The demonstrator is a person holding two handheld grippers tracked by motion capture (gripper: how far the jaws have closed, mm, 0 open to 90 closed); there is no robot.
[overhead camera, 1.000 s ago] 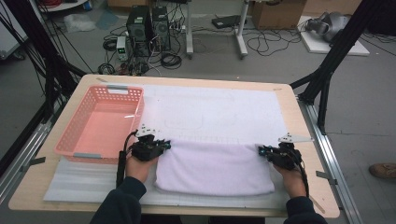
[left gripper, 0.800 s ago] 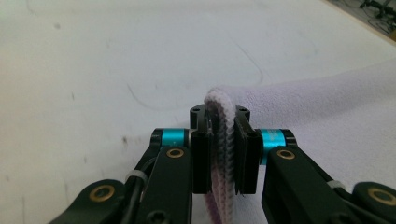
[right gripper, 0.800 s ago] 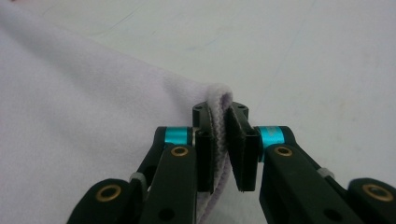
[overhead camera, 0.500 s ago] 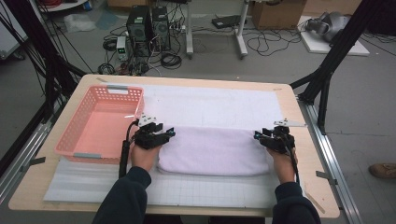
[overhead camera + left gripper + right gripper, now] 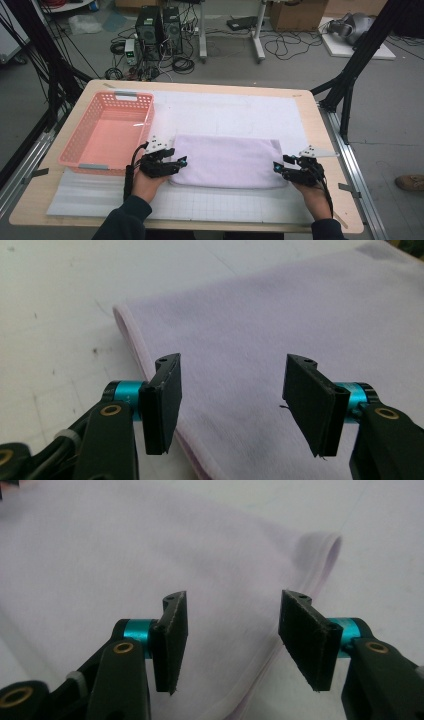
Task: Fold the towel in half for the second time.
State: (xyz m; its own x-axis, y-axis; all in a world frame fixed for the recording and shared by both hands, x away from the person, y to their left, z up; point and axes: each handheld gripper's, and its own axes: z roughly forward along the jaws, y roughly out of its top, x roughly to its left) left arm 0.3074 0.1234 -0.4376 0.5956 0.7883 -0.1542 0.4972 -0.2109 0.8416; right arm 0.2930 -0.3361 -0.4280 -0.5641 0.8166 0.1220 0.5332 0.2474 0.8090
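Observation:
A pale lilac towel point(image 5: 227, 161) lies folded in a flat rectangle on the white mat in the middle of the table. My left gripper point(image 5: 181, 162) is at its left end, jaws open, having just been opening, with nothing pinched between them. In the left gripper view the towel point(image 5: 280, 330) spreads out beyond the open left gripper point(image 5: 231, 400), its hemmed edge passing under the left jaw. My right gripper point(image 5: 276, 168) sits at the towel's right end, also open after just opening. In the right gripper view the towel's folded corner point(image 5: 320, 555) lies past the open right gripper point(image 5: 232, 640).
A pink plastic basket point(image 5: 80, 161) stands empty on the table's left side, close to my left hand. The white mat point(image 5: 225, 110) covers most of the wooden tabletop point(image 5: 327, 150). Cables, computer towers and black frame legs are on the floor beyond the table.
The towel's near edge was carried away from me and folded over, making a narrower rectangle. Both grippers have let go of it and pulled back slightly toward me, with jaws now apart.

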